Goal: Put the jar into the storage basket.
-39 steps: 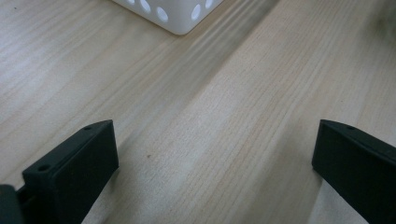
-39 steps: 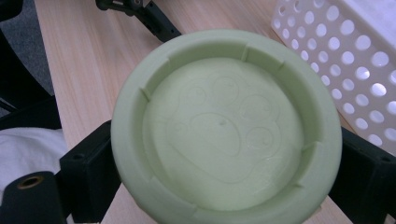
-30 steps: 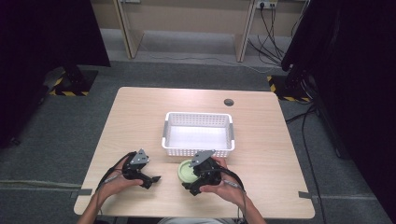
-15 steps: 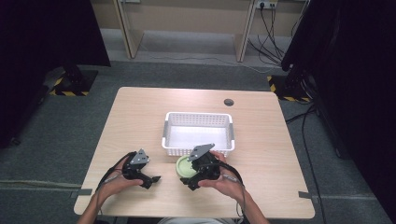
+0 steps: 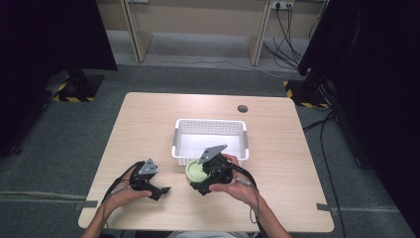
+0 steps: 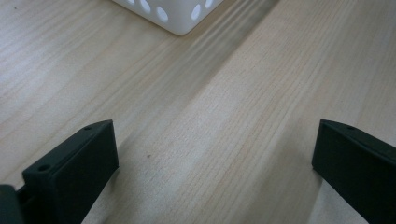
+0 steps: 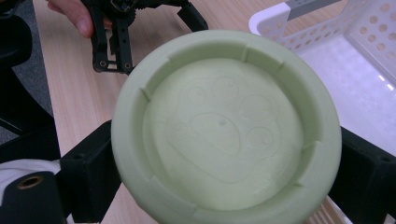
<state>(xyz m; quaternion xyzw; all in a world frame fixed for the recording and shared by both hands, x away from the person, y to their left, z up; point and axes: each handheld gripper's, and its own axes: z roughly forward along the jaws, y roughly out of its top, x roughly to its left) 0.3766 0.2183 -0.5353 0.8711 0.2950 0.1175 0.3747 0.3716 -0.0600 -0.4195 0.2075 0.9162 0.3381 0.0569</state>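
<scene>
A pale green round dish (image 5: 194, 171) with a paw print pressed into its floor (image 7: 224, 135) is held by the rim, with my right gripper (image 5: 198, 180) shut on it, jaws on opposite sides (image 7: 229, 186). It hovers at the near edge of a white perforated basket (image 5: 210, 122), whose corner also shows in the right gripper view (image 7: 369, 56). My left gripper (image 5: 159, 190) rests low over the table to the left, open, with bare wood between its jaws (image 6: 210, 172). A basket corner (image 6: 173, 14) lies ahead of it.
The wooden table (image 5: 148, 124) has a dark round cable hole (image 5: 242, 108) behind the basket. The other hand and its gripper (image 7: 116, 32) show beyond the dish. Grey carpet and dark stands surround the table.
My right gripper has carried the green dish a little farther from the person, up to the basket's near wall. The left gripper has stayed in place.
</scene>
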